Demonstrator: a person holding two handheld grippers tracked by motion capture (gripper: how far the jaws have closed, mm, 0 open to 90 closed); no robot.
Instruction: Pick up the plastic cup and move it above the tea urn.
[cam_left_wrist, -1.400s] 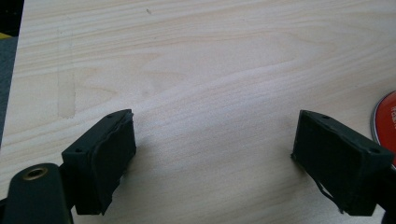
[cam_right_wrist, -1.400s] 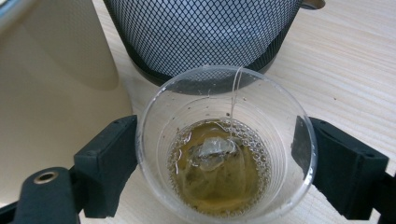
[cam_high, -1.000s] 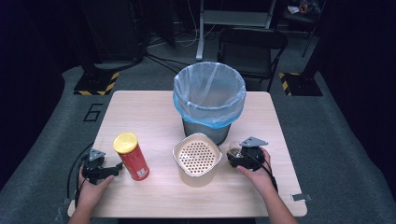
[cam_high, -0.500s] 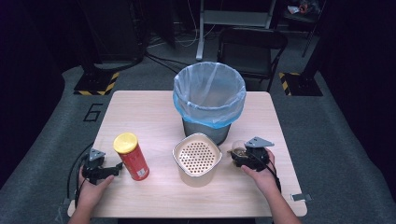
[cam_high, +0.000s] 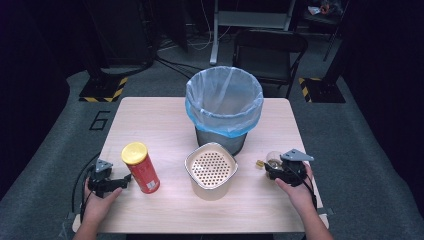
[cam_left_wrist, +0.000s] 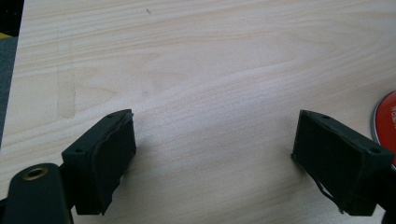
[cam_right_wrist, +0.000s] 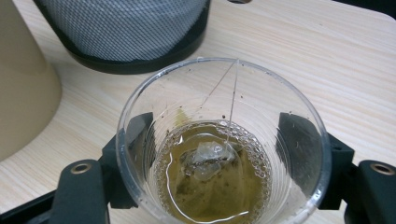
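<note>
Clear plastic cup (cam_right_wrist: 223, 144), as we see it in the right gripper view: round-rimmed, holding yellow-green tea, a sunken tea bag (cam_right_wrist: 205, 158) and its string running up to the rim. We find it clasped between the jaws of the right gripper (cam_high: 278, 167), near the table's (cam_high: 150, 120) right edge, beside the mesh bin (cam_high: 224, 107) and beige strainer pot (cam_high: 211, 169). Our left gripper (cam_left_wrist: 212, 158) gapes wide, holding nothing
</note>
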